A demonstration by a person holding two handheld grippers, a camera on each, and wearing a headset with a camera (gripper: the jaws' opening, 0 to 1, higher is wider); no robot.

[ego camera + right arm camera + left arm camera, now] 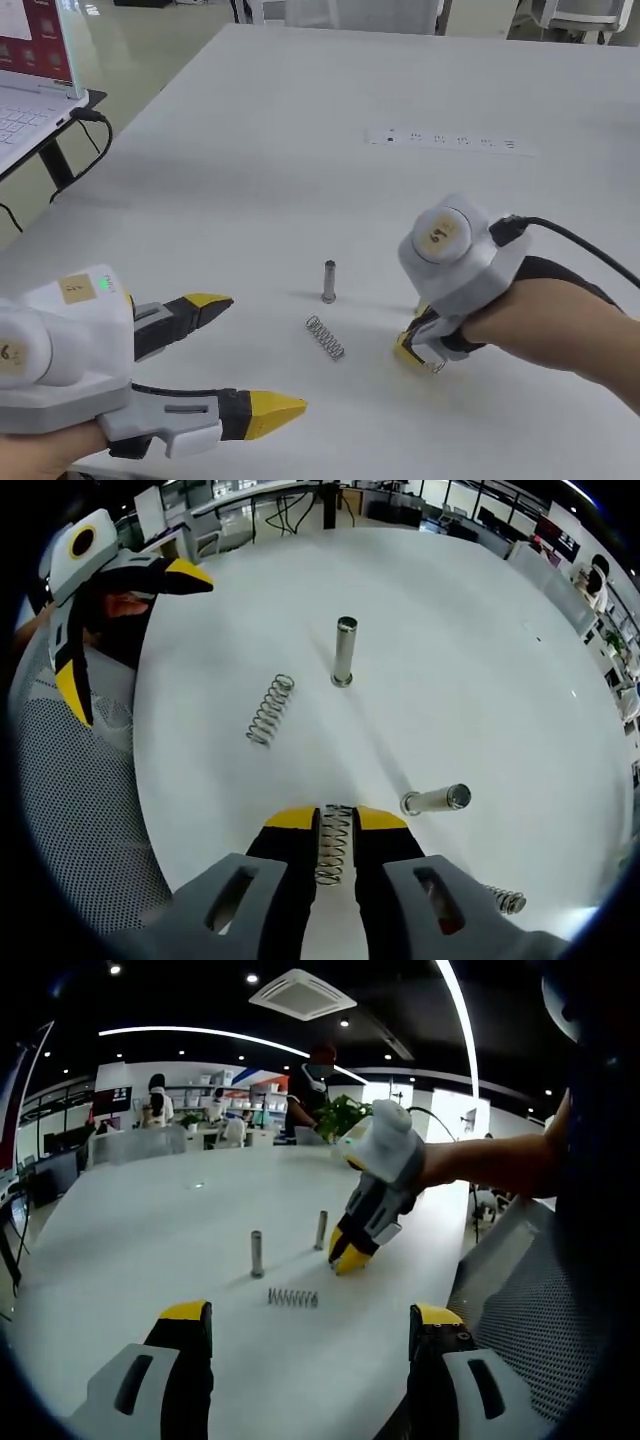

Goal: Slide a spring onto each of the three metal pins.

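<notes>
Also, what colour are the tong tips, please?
Yellow, on the grey left tongs; the head view shows it best.

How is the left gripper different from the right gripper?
The left gripper is wide open and holds nothing; the right gripper is shut on a spring. The left gripper points along the table; the right gripper tilts down toward it. Both have yellow tips.

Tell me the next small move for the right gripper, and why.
Probably lift the right gripper and bring its spring over the top of the nearest pin, lined up with it. Its jaws are shut on that spring, the pin is bare, and the left gripper is open and holds nothing.
</notes>
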